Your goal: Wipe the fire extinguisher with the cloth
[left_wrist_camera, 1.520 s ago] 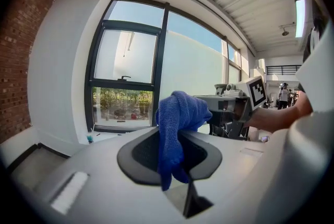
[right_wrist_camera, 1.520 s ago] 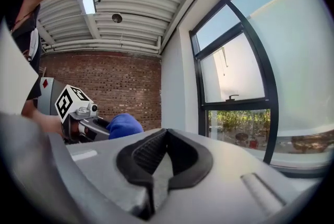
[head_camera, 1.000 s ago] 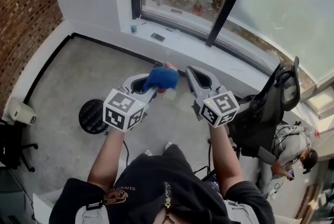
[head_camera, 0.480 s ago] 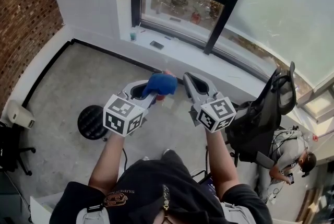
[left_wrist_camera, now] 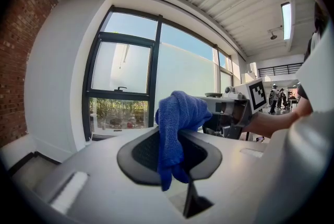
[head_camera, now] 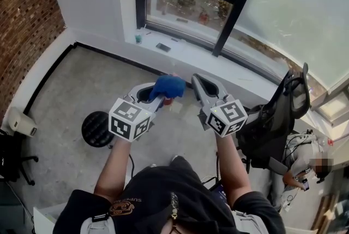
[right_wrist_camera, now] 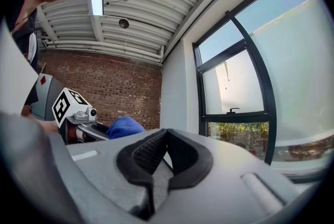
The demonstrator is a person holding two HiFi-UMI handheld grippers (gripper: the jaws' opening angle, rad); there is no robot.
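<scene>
Grey floor (head_camera: 76, 85) — round black object (head_camera: 97, 128) left, white unit (head_camera: 20, 120) by wall, office chair (head_camera: 275, 118) right.

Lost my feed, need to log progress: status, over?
Left gripper shut on blue cloth. Right gripper shut, empty. Extinguisher not clearly seen; red sliver under cloth.

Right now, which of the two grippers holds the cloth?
The left gripper: its jaws are shut on the blue cloth. The right gripper is shut too, with nothing between its jaws.
</scene>
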